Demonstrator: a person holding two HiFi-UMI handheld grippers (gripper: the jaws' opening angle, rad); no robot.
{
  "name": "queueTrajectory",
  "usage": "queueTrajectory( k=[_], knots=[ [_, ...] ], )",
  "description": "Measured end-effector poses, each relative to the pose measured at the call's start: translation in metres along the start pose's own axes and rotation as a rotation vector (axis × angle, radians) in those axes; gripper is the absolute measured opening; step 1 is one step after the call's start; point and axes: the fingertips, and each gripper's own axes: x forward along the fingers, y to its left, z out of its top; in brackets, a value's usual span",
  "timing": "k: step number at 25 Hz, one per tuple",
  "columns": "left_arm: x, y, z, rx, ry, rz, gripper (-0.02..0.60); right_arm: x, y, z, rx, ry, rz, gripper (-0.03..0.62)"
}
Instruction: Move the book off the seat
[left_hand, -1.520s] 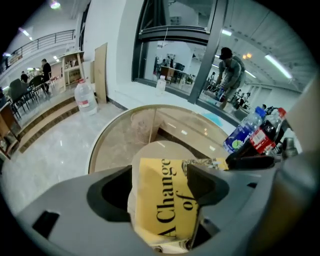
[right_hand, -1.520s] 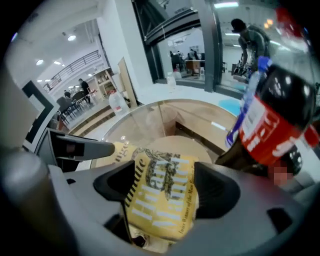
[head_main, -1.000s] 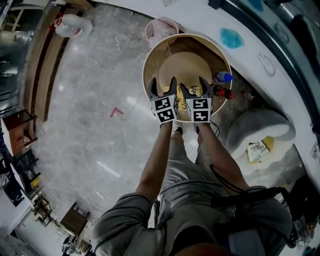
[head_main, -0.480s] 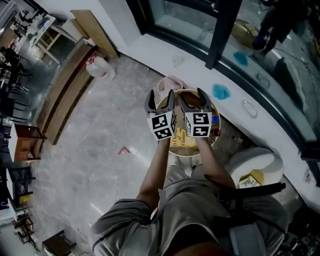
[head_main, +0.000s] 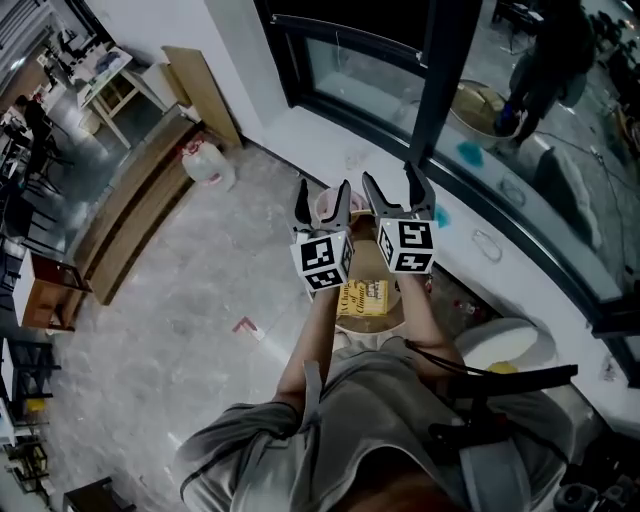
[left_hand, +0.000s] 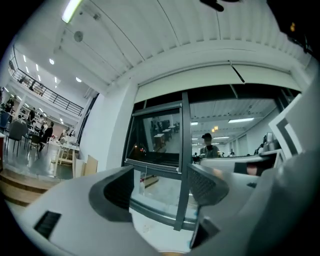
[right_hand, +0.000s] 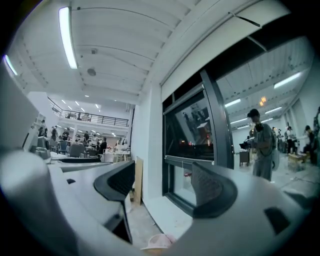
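Observation:
A yellow book (head_main: 362, 298) with dark print lies flat on the round wooden seat (head_main: 366, 258), seen in the head view just below my two marker cubes. Both grippers are held high above it, side by side and pointing level at the window. My left gripper (head_main: 322, 203) is open with nothing between its fingers; in its own view the left gripper (left_hand: 160, 190) frames only the window. My right gripper (head_main: 395, 190) is open and empty too, and the right gripper (right_hand: 164, 185) faces the window frame. Most of the seat is hidden by my arms.
A pink cloth (head_main: 328, 207) lies beside the seat by the white sill (head_main: 330, 130). A dark window pillar (head_main: 440, 70) rises ahead. A white jug (head_main: 210, 165) stands left near wooden steps (head_main: 130, 215); a white pouf (head_main: 505, 342) sits right.
Both grippers rose from low over the seat, pointing down, to level at the window. The head view tilted up. The book stayed on the seat.

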Motion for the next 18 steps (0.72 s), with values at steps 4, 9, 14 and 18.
queueTrajectory(
  k=[4, 9, 14, 18],
  knots=[
    [0.003, -0.008, 0.000, -0.002, 0.015, -0.025, 0.336, -0.002, 0.000, -0.003, -0.021, 0.016, -0.001, 0.359],
    [0.008, -0.014, -0.006, 0.073, 0.040, -0.050, 0.333, -0.006, -0.006, -0.004, -0.013, 0.024, -0.020, 0.359],
    [0.011, -0.010, -0.002, -0.015, -0.002, -0.079, 0.334, -0.010, -0.011, -0.008, -0.017, 0.027, -0.045, 0.358],
    [0.009, -0.008, -0.002, -0.017, 0.005, -0.093, 0.334, -0.014, -0.014, -0.012, -0.006, 0.040, -0.072, 0.359]
  ],
)
